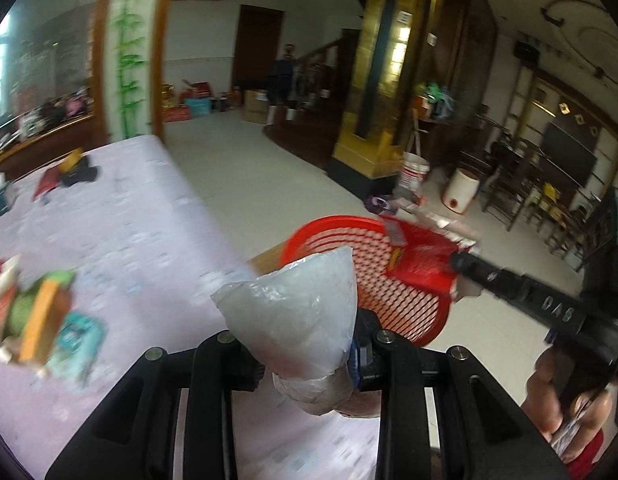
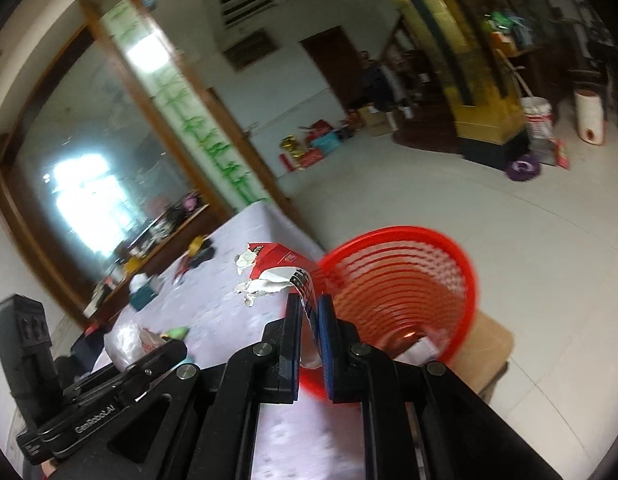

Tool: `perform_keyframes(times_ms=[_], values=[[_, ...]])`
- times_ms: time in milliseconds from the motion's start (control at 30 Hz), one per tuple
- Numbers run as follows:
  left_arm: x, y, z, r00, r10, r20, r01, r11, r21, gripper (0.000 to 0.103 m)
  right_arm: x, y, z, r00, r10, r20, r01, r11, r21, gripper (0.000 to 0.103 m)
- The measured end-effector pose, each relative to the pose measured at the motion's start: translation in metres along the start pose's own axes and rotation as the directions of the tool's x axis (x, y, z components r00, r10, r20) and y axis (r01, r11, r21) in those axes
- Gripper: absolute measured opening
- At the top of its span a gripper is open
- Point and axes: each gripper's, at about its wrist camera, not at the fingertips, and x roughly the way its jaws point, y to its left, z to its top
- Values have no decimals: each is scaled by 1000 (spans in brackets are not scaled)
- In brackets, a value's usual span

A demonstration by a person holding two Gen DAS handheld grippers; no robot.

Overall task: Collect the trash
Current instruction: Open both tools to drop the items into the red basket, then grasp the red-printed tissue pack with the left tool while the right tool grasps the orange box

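The crumpled clear plastic bag [image 1: 297, 312] is sitting pinched between the narrowly parted jaws of the left gripper [image 1: 309, 354], its puffed top bulging up in front of the red perforated plastic basket [image 1: 389, 280]. The torn red-and-white paper packet [image 2: 279, 272] is hanging clamped between the almost closed blue-padded jaws of the right gripper [image 2: 309, 320], just beside the basket's rim on the table side; from the left wrist view the same packet is showing red over the basket's far rim. Both pieces of trash are being held near the basket, over the table corner closest to it.

The basket is standing off the table's corner on a brown cardboard box [image 2: 485, 344], its mouth open and tilted toward the cameras, with a scrap of pale litter lying at its bottom. The table [image 1: 129, 220], next to the basket, is wearing a pale lilac patterned cloth; a heap of colourful packaging [image 1: 41, 320] is lying on it well away from the basket, and dark and yellow items are lying farther still.

Beyond the basket, a wide pale tiled floor [image 2: 429, 184] is lying open as far as a gold-and-black pillar [image 1: 373, 100], white buckets and boxes along the far wall. A wood-framed mirror is lining the wall behind the table.
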Motion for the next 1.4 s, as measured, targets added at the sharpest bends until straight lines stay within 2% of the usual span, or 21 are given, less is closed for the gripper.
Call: perform_keyframes(times_ms=[100,167,200,233,267,400,467,633,767,967,1100,1167,1333,1400], values=[[29,-16,10,1000,-22,-12,23,1000,7,30,9,-19,8,1000,-31,-4,31,999,35,11],[46,-21,15,999,-33,-31,33,999,2,42,17,-27,12,998,-53,-17,54,998,45,13],[52,-20,17,999,-32,-35,32,999,-12,54,22,-32,14,998,-62,-21,63,997,54,20],[54,-19,17,999,-28,-31,27,999,-24,58,23,-39,16,997,-70,-16,71,995,74,33],[54,-17,16,999,-29,-21,28,999,-36,58,22,-44,17,997,-76,-10,77,993,94,39],[38,-11,9,999,-36,-12,36,998,-46,58,13,-51,17,996,-83,9,82,992,92,40],[26,-6,4,1000,-21,0,21,999,-39,60,8,-48,15,998,-60,8,59,995,78,40],[-13,15,-20,999,37,22,-36,999,-34,65,7,-11,4,999,34,-25,-34,999,-16,40],[-40,44,-42,995,96,18,-94,994,-62,65,20,27,-13,990,98,-101,-109,989,-103,40],[-83,107,-79,985,172,10,-169,973,-155,65,51,85,-43,955,170,-242,-211,965,-156,39],[-114,152,-101,964,265,19,-255,942,-218,65,74,121,-61,920,203,-334,-271,947,-170,39],[-128,173,-104,944,329,30,-313,919,-240,65,83,141,-69,908,207,-366,-288,940,-185,39],[-143,220,-86,907,419,39,-395,880,-266,69,97,174,-78,887,227,-401,-317,933,-173,39],[-138,235,-73,902,431,32,-410,878,-247,77,96,180,-81,885,230,-404,-321,931,-173,39]])
